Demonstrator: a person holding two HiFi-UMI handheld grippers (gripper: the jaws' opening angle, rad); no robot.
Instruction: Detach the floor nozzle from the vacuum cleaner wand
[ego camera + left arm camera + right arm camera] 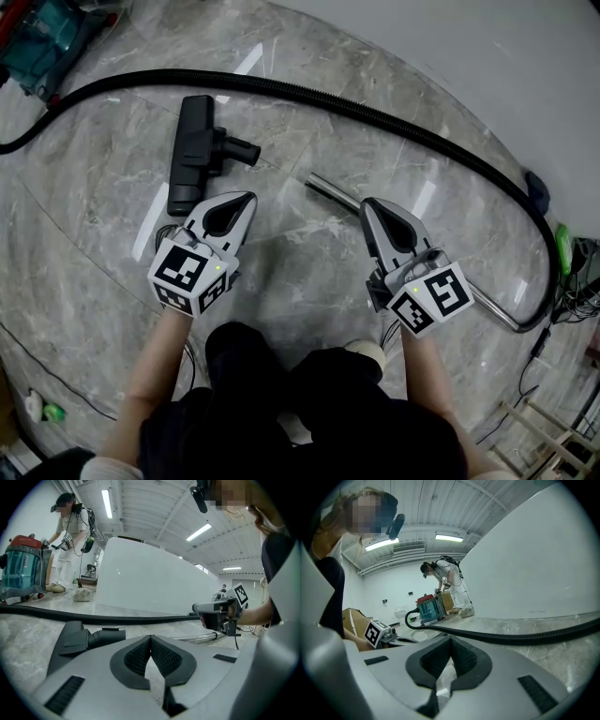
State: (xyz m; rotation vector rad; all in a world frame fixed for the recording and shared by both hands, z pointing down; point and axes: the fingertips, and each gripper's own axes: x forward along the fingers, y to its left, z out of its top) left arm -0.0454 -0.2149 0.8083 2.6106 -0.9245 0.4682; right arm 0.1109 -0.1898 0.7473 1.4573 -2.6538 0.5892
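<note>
The black floor nozzle (pixel 197 150) lies on the marble floor apart from the wand, its neck pointing right. The metal wand (pixel 328 190) lies with its open end a short way right of that neck and runs under my right gripper to the lower right. My left gripper (pixel 246 197) hovers just below the nozzle, shut and empty. My right gripper (pixel 368 204) is over the wand, shut with nothing between its pads. The left gripper view shows the nozzle (pixel 77 639), the wand (pixel 197 638) and the closed left gripper (pixel 150 639). In the right gripper view, the right gripper (pixel 450 639) is closed.
A black ribbed hose (pixel 375 112) arcs from the teal vacuum body (pixel 42 37) across the far floor to the wand's handle end (pixel 525 319). Cables and a wooden frame (pixel 544 422) lie at the right. A white wall (pixel 140 583) stands behind. Another person (pixel 70 536) works by the vacuum.
</note>
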